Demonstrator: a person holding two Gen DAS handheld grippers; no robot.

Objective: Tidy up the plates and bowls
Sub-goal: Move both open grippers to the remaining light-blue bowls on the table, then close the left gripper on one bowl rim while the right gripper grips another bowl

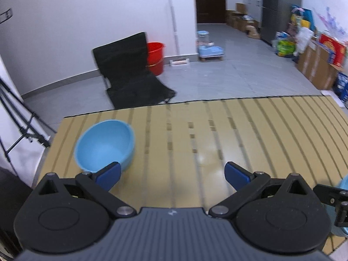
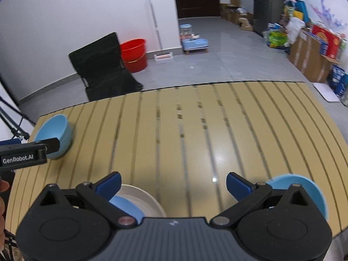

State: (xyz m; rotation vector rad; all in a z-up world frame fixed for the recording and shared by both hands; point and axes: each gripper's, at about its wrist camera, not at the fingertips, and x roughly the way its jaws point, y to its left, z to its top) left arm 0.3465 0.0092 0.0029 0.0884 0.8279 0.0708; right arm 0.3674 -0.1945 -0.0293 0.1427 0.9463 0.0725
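Both my left gripper (image 1: 171, 175) and right gripper (image 2: 173, 184) hang spread wide and empty above the slatted table (image 1: 217, 130). The blue bowl (image 1: 105, 144) sits at the table's left corner, just beyond my left finger. I should centre its near rim between the fingers before pinching, since a thin rim likely slips.

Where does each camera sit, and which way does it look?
Left wrist: on the left gripper, facing across the slatted table; open fingers beside the blue bowl.
Right wrist: on the right gripper, same direction; open fingers above a white plate; left gripper at the left edge.
Shared: table, bowl, black chair, red bucket.
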